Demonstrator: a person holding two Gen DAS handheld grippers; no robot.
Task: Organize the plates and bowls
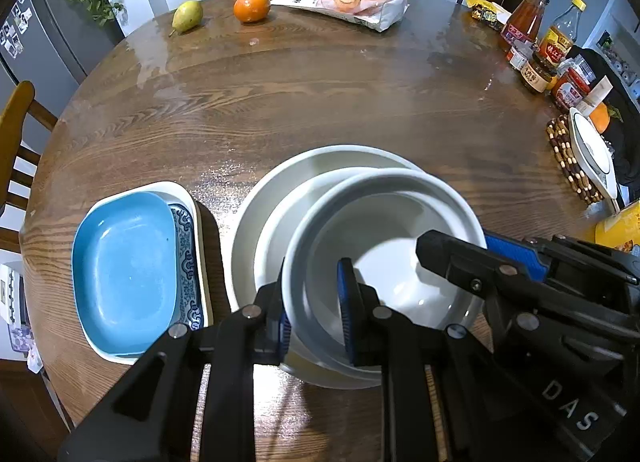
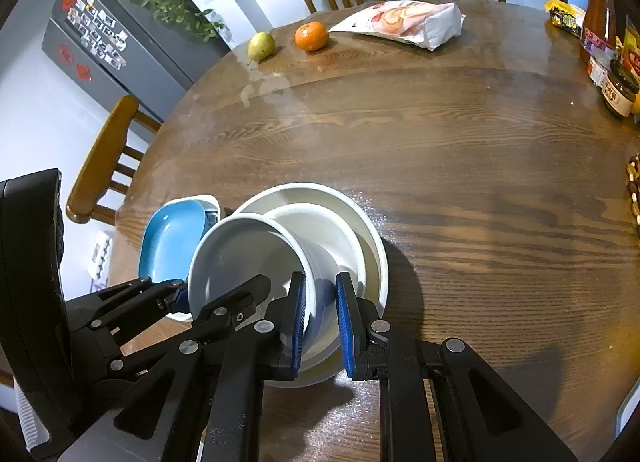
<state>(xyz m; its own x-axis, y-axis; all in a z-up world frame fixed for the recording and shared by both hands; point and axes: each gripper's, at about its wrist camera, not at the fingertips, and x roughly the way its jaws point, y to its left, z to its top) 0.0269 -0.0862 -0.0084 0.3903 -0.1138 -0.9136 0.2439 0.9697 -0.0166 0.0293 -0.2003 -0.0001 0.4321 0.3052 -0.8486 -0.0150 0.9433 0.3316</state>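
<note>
A white bowl (image 1: 392,262) (image 2: 240,262) hangs tilted over a stack of a wide white dish (image 1: 280,182) (image 2: 360,222) with a smaller white bowl (image 1: 276,230) (image 2: 320,234) inside it. My left gripper (image 1: 314,318) (image 2: 212,296) is shut on the held bowl's left rim, one finger inside and one outside. My right gripper (image 2: 322,322) (image 1: 476,252) is shut on the opposite rim in the same way. To the left, a blue dish (image 1: 124,270) (image 2: 172,238) rests in a blue-and-white patterned rectangular plate (image 1: 186,246).
On the round wooden table (image 1: 320,94), a pear (image 1: 187,15), an orange (image 1: 251,6) and a snack bag (image 1: 348,4) lie at the far side. Bottles and jars (image 1: 540,50) crowd the right edge beside a beaded mat (image 1: 568,158) bearing a plate. Chairs ring the table.
</note>
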